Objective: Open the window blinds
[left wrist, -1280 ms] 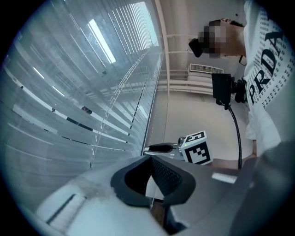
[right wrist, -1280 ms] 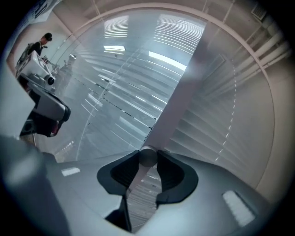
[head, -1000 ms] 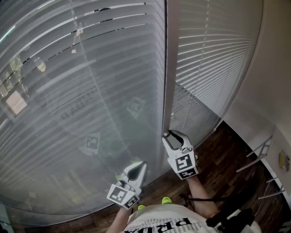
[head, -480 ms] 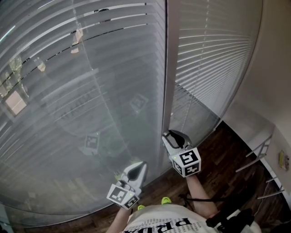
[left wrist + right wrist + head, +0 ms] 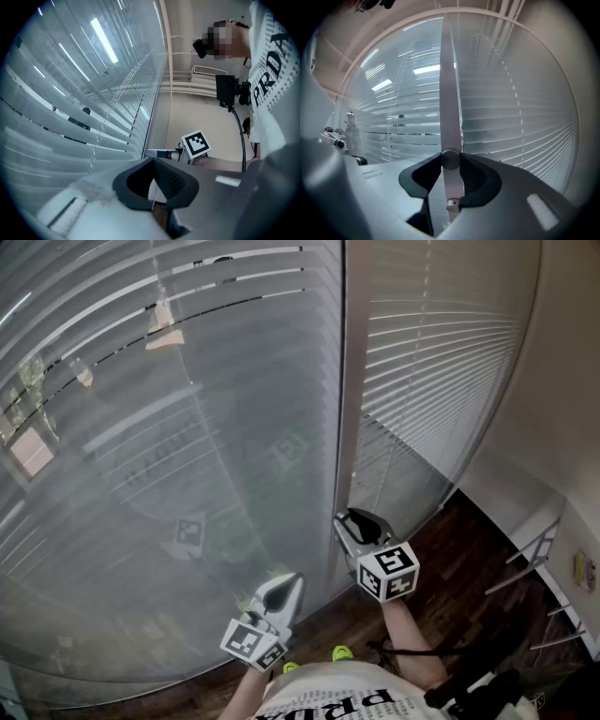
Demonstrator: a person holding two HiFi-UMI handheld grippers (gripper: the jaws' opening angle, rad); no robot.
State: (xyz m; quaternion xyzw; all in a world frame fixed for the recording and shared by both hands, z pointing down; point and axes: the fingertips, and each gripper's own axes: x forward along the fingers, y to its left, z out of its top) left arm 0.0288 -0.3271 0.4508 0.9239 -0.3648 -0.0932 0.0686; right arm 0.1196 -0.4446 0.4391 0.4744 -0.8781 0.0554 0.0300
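Over on the left, the blinds (image 5: pixel 187 427) sealed behind the big pane are hanging mostly closed, though a little more of the outside is showing through the upper slats than a second ago, so they are starting to tilt. Below them, the left gripper (image 5: pixel 286 585) is hovering near the glass with its jaws pressed together on nothing, and it is not moving. In the middle, the pale mullion (image 5: pixel 349 381) is running up between the two panes, and the right gripper (image 5: pixel 356 519) is clamping its pads on either side of the round knob (image 5: pixel 450 159) mounted low on it. Its marker cube has been rolling round over the last second while the hand is staying put, so the person is evidently twisting that knob, and it looks to be driving the slats. Further right, the second set of blinds (image 5: pixel 441 362) is looking shut too. The job is only beginning; more twisting is probably needed.
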